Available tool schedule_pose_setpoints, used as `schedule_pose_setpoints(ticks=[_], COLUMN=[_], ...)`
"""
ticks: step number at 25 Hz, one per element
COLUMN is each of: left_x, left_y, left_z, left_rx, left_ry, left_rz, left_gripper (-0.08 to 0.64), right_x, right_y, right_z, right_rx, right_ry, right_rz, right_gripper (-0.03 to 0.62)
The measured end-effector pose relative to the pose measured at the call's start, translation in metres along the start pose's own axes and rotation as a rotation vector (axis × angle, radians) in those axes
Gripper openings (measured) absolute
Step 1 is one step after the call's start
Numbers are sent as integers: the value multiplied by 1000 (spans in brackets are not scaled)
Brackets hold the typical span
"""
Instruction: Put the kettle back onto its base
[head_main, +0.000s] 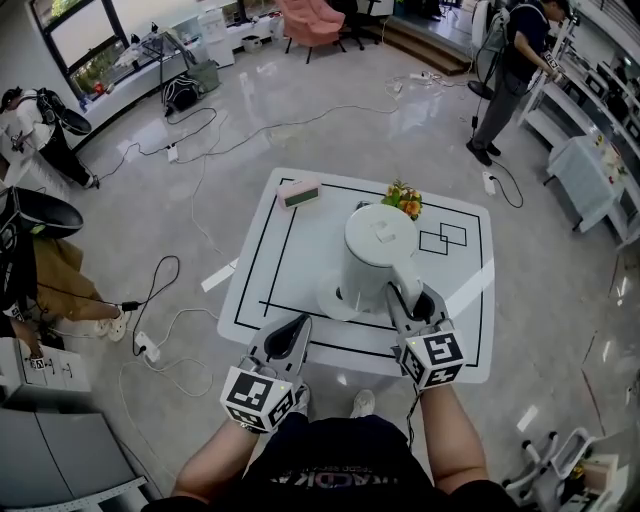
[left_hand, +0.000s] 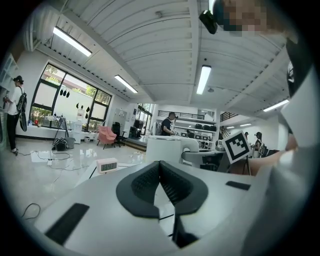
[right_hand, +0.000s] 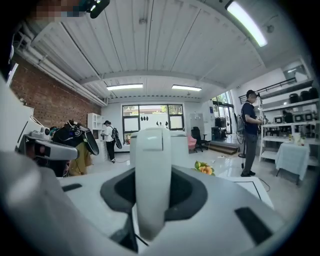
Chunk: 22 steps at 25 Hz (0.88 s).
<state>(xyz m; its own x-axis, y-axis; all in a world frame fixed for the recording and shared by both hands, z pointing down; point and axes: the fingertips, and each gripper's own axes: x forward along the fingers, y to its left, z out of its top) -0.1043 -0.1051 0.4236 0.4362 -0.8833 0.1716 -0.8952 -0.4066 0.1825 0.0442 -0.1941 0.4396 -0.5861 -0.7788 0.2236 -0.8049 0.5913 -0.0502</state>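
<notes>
Overhead, the head view alone takes in the whole white tabletop (head_main: 270, 290) with its black lines. The white kettle (head_main: 380, 250) stands over the round base (head_main: 335, 298) near the front edge. Whether the kettle rests on the base or hangs just above it cannot be told.

The right gripper view adds what the head view only hints at. The right gripper (right_hand: 151, 192) has its jaws clenched on the kettle's upright handle, with the body rising just behind.

The left gripper view shows the left gripper (left_hand: 160, 170) with jaws pressed together on nothing, and the kettle ahead of them, a little to the right.

Both forearms reach forward side by side from the person's body, with the grippers pointing nearly level and the left one at the tabletop's front edge.

A pink clock (head_main: 298, 193) and a small bunch of flowers (head_main: 403, 199) sit at the far side.
</notes>
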Motion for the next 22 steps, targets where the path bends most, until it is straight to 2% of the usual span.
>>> schedule_pose_setpoints(ticks=[8,22], left_x=[-8,-8], left_y=[22,43], left_z=[1,5], left_rx=[-10,8], left_ry=[-1,23], left_rz=[-4,-47], left_gripper=[5,5], right_x=[25,42], right_y=[28,44], right_z=[0,-18], right_rx=[-7,9], right_ry=[4,25], right_rz=[25,-7], right_gripper=[110,110])
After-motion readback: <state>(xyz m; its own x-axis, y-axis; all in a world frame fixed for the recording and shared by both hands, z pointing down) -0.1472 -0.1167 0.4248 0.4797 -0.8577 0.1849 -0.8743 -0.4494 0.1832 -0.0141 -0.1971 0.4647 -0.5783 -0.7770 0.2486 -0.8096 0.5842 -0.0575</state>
